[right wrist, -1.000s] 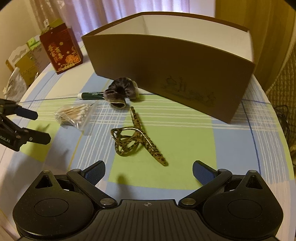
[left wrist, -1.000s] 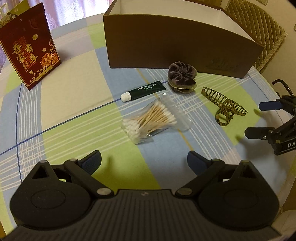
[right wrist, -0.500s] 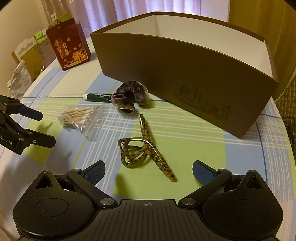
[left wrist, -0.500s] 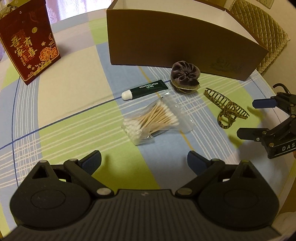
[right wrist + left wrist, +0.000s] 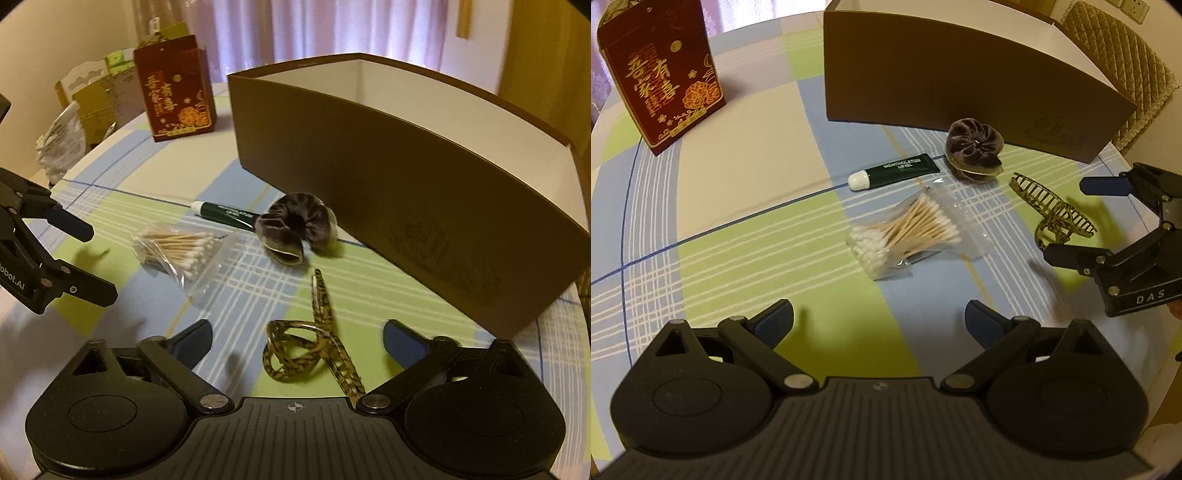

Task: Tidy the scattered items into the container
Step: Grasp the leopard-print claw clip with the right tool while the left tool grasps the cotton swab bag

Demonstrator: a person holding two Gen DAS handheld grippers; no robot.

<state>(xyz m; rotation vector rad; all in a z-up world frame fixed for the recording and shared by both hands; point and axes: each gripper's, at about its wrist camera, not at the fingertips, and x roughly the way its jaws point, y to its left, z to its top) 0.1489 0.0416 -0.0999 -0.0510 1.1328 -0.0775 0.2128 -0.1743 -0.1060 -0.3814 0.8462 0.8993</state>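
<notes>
Black tongs (image 5: pixel 879 317), blue finger pads (image 5: pixel 774 318), silver pivot screws, white "DAS" lettering.

Pale curtains (image 5: pixel 332 33) backlit; quilted chair (image 5: pixel 1119 62); checked tablecloth (image 5: pixel 738 229).

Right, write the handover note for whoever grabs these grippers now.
Left gripper: open, empty, facing the cotton swab bag.
Right gripper: open, empty, jaws either side of the hair claw, not closed.
Lip gel tube and scrunchie lie on the tablecloth before the brown box.
Done: no item visibly packed.
Left: all four items into the box.
</notes>
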